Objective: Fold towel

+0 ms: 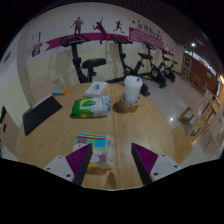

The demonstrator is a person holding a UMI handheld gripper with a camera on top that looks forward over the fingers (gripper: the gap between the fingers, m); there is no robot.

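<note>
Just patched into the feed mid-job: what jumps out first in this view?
The hand-held gripper is open, its purple pads at either side of a folded towel lying on the near part of the wooden table. Farther along the table lie a green-and-white packet and a white roll. Beyond the table stand exercise bikes under a wall banner of pink sports figures.

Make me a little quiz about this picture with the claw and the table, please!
1. True or false: the claw is squeezing the towel.
2. What lies between and just ahead of the claw's fingers? A) folded towel B) cup C) shoe
3. Fill in: beyond the green packet stands a white ____.

Key:
1. False; it is open.
2. A, the folded towel on the wooden table.
3. Jug.
</note>
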